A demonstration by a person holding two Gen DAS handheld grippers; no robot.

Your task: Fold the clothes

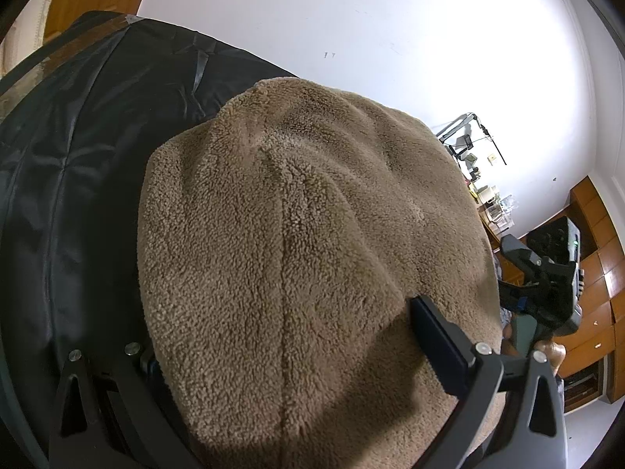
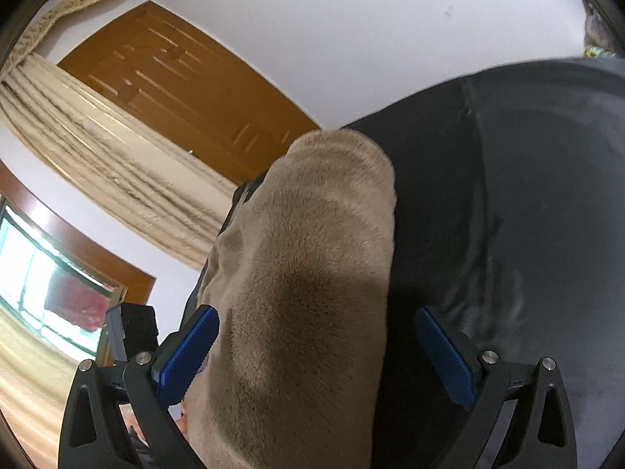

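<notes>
A tan fleece garment (image 1: 297, 234) lies bunched on a black glossy cover (image 1: 78, 164) and fills most of the left wrist view. My left gripper (image 1: 283, 332) is open, its jaws wide apart around the fleece. Its right finger (image 1: 437, 344) shows, while the fleece drapes over the left one. In the right wrist view a narrower part of the tan garment (image 2: 312, 273) runs between the blue pads (image 2: 191, 351) of my right gripper (image 2: 316, 314), which is open too. The garment touches the left pad; the right pad stands apart over the black cover (image 2: 508, 215).
The right gripper's body (image 1: 547, 285), held by a hand, shows past the fleece at the right. Wooden cabinets (image 1: 597, 258) and a cluttered desk (image 1: 488, 195) stand beyond. A wooden door (image 2: 175, 78), cream curtain (image 2: 97, 148) and window (image 2: 39, 265) are on the left.
</notes>
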